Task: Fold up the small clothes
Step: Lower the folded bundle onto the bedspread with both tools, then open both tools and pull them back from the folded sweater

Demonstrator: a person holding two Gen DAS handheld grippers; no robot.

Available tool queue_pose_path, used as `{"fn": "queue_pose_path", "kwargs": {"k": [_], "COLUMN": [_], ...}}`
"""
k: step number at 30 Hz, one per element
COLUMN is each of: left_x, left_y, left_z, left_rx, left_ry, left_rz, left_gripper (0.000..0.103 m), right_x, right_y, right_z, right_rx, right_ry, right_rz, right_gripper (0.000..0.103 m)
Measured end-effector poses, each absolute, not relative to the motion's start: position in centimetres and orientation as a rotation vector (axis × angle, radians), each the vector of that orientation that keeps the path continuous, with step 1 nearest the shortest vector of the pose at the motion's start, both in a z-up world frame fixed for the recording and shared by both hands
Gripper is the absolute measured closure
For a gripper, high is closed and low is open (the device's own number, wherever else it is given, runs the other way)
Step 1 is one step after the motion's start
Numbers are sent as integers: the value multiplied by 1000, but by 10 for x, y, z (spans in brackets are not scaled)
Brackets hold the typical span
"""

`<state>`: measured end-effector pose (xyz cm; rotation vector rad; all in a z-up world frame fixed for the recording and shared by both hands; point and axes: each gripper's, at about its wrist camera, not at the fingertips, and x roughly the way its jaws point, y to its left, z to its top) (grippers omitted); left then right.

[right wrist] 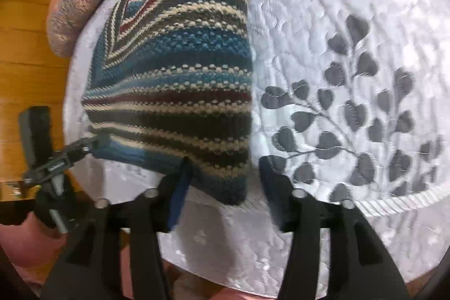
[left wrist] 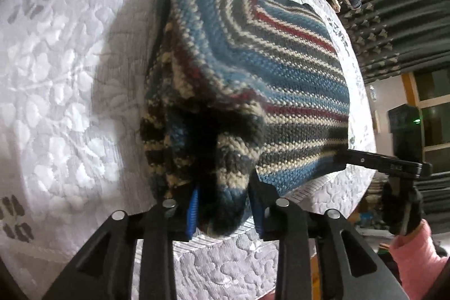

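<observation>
A striped knit sweater [right wrist: 174, 80] lies folded on a white quilted bedspread [right wrist: 351, 33], bare quilt spreading toward 3 o'clock in the right wrist view. The left gripper [left wrist: 225, 204] is clamped on a bunched sweater fold. The right gripper [right wrist: 222, 184] stands apart, its 9 o'clock finger touching the hem.

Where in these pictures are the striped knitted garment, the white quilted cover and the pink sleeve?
striped knitted garment [right wrist: 180, 80]: right wrist view, middle of the folded body.
white quilted cover [right wrist: 323, 4]: right wrist view, bare patch above the leaf print.
pink sleeve [left wrist: 416, 252]: left wrist view, cuff at lower right.
</observation>
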<state>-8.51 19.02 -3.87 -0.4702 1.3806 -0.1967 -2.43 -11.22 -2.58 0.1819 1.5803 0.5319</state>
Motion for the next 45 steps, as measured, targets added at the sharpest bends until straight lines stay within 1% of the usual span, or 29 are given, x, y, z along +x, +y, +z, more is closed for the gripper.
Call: {"fn": "queue_pose_path", "kwargs": {"k": [1, 3, 4, 5, 6, 8, 10, 11, 16, 20, 23, 28, 32, 38, 45], "left_x": [-86, -89, -91, -93, -94, -97, -99, -100, -102, -102, -102, -106, -106, -105, -104], "left_y": [190, 188, 187, 186, 185, 183, 178, 177, 162, 153, 149, 147, 146, 140, 137], "left_z": [-38, -32, -29, -25, -23, -16, -11, -8, 3, 10, 13, 17, 18, 21, 24], "left_rx": [-463, -441, -417, -383, -361, -328, -287, -270, -209, -187, -154, -138, -105, -94, -81], "left_ry": [1382, 1382, 1382, 1379, 1374, 1360, 1363, 1366, 1362, 1357, 1358, 1354, 1366, 1365, 1360], "left_rz": [-188, -156, -129, -86, -60, -25, 13, 27, 71, 84, 109, 135, 178, 183, 184], "left_gripper": [67, 61, 58, 49, 43, 42, 37, 36, 31, 28, 25, 24, 18, 17, 17], "right_x": [-26, -31, -35, -36, -38, -39, -42, -44, -50, -50, -50, -51, -52, -55, -55], "right_y": [-111, -106, -105, -103, -103, -102, -99, -95, -79, -66, -63, -64, -64, -65, -66], "right_z": [-23, -14, -12, -9, -6, -1, 5, 8, 18, 24, 30, 38, 44, 48, 46], "right_rx": [159, 97, 69, 52, 43, 35, 11, -13, -60, -77, -95, -115, -121, -116, -113], "right_ry": [1568, 1542, 1529, 1516, 1502, 1484, 1460, 1449, 1412, 1391, 1371, 1350, 1335, 1330, 1334], "right_rz": [518, 484, 468, 456, 445, 429, 409, 396, 372, 354, 329, 303, 296, 268, 266], "right_gripper": [40, 34, 28, 25, 23, 20, 19, 16, 13, 12, 11, 10, 8, 5, 5]}}
